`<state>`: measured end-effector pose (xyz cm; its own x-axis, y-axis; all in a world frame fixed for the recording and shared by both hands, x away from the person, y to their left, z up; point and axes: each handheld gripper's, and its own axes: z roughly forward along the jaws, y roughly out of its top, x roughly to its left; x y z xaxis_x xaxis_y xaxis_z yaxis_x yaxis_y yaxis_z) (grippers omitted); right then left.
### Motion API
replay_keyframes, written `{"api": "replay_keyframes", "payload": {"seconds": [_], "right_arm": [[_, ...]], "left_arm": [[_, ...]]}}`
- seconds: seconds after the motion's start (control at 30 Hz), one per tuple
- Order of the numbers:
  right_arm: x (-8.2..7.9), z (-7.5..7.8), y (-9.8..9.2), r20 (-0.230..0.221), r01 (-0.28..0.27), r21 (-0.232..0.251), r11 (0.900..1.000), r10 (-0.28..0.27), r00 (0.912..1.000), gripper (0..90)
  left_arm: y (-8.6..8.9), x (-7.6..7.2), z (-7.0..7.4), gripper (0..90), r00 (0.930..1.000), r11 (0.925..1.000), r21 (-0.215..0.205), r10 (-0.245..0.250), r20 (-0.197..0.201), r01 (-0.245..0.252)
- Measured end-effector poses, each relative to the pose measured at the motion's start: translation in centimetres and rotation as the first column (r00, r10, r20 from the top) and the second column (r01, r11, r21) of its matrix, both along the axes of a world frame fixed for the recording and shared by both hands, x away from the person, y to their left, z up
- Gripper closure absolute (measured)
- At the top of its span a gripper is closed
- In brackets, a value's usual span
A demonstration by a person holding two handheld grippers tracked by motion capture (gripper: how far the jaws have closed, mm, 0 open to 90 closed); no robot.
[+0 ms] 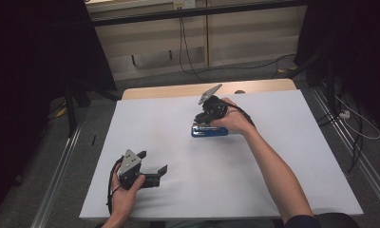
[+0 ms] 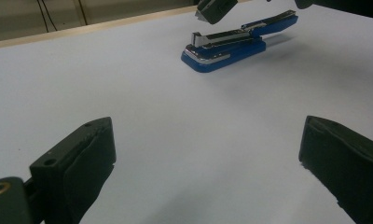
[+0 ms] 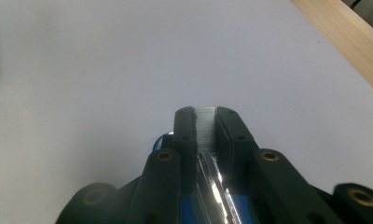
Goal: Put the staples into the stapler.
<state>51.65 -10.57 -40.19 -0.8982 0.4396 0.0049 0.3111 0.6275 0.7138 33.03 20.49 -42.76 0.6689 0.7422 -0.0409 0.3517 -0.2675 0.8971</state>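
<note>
The right gripper (image 1: 208, 115) pinches the stapler (image 1: 209, 130): in the right gripper view its two black jaws stand close together with the stapler's shiny metal top (image 3: 206, 122) squeezed between the pads, blue plastic (image 3: 187, 212) showing beneath. The left gripper (image 1: 154, 164) has its jaws spread wide with nothing between them; in the left gripper view bare sheet lies between the two pads.

The table (image 1: 178, 90) is covered by a white sheet (image 1: 273, 156), with a wooden strip left bare along the far edge. The left gripper rests low near the sheet's near-left part, held in the left hand (image 1: 124, 194). The right hand (image 1: 235, 121) holds its gripper, tilted downward, over the stapler, a little beyond the sheet's middle and well apart from the left gripper.

The stapler is blue, lying on the sheet, its upper arm (image 2: 268, 23) raised off the base (image 2: 222, 56) at the rear.
</note>
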Motion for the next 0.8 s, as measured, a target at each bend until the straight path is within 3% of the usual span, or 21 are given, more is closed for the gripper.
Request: {"api": "replay_keyframes", "payload": {"seconds": [0.27,0.8], "right_arm": [[0.17,-0.2,-0.34,0.004,-0.033,0.003,0.999,0.033,0.9994,79.3],[0.17,-0.47,-0.64,0.024,-0.087,-0.04,0.995,0.088,0.9958,79.3]], "left_arm": [[0.01,0.0,-0.02,3.8,1.0,1.0,0.002,-0.002,0.0,0.002],[-0.02,0.03,-0.04,3.8,1.0,1.0,0.003,-0.005,-0.001,0.005]]}}
